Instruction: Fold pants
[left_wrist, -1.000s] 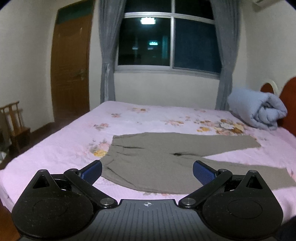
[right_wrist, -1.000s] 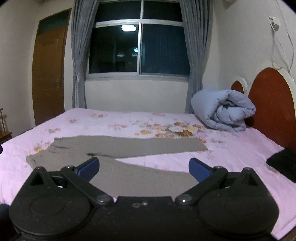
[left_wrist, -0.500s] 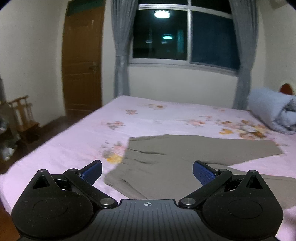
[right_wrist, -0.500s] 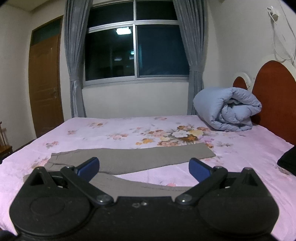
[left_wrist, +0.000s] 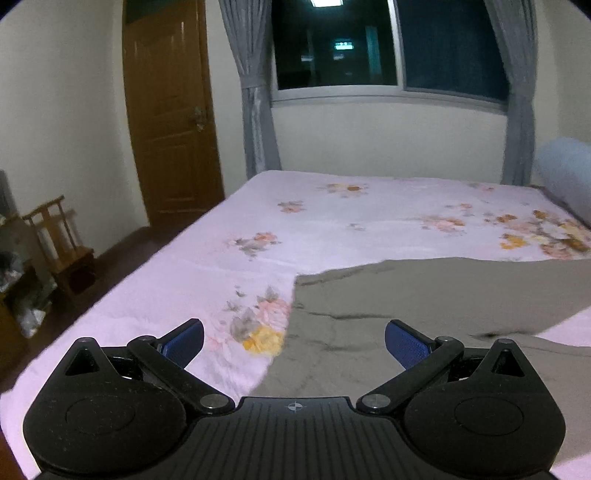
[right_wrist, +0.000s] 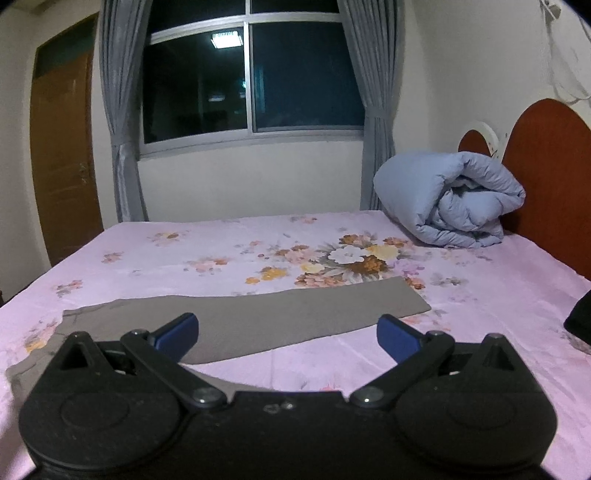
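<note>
Grey-brown pants (left_wrist: 424, 299) lie flat on the pink floral bed sheet (left_wrist: 332, 225), waistband toward the left and legs running right. My left gripper (left_wrist: 294, 341) hovers open just above the waistband end, blue pads wide apart, nothing between them. In the right wrist view the far leg of the pants (right_wrist: 280, 317) stretches to a hem at the right. My right gripper (right_wrist: 287, 334) is open over the near side of that leg, holding nothing. The near leg is mostly hidden under the gripper bodies.
A rolled blue duvet (right_wrist: 454, 199) rests by the red-brown headboard (right_wrist: 546, 162). A dark object (right_wrist: 580, 317) lies at the bed's right edge. A wooden door (left_wrist: 170, 110) and small wooden chair (left_wrist: 62, 236) stand left of the bed, with a curtained window (right_wrist: 251, 81) behind.
Both grippers have moved in closer and lower toward the pants. The left view swung left onto the waistband end; the right view dropped nearer the far leg. Both stayed open.
</note>
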